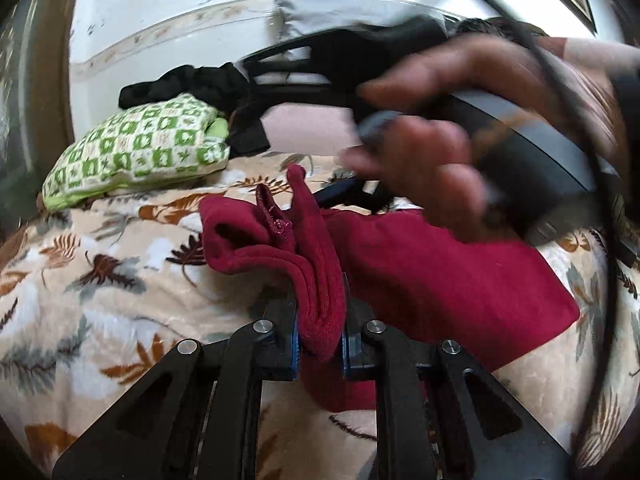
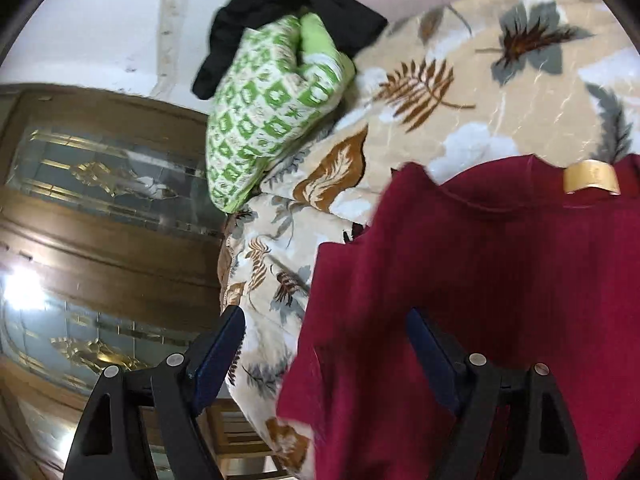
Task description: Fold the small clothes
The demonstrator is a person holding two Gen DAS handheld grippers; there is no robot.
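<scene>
A dark red knit garment (image 1: 432, 276) lies on a leaf-patterned blanket (image 1: 100, 288). My left gripper (image 1: 320, 312) is shut on a bunched fold of it, with a sleeve opening just beyond the fingers. The person's hand with my right gripper (image 1: 352, 194) sits blurred above the garment at the right. In the right wrist view my right gripper (image 2: 326, 328) is open over the garment's left edge (image 2: 500, 280). One finger (image 2: 430, 344) is over the cloth, the other (image 2: 224, 336) over the blanket's edge. A gold neck label (image 2: 591, 178) shows at the collar.
A green-and-white checked pillow (image 1: 136, 146) (image 2: 268, 116) lies at the far end of the bed with black clothes (image 1: 188, 84) (image 2: 288, 4) behind it. A brown cabinet with glass panels (image 2: 100, 208) stands beside the bed's edge. A black cable (image 1: 600, 184) hangs at the right.
</scene>
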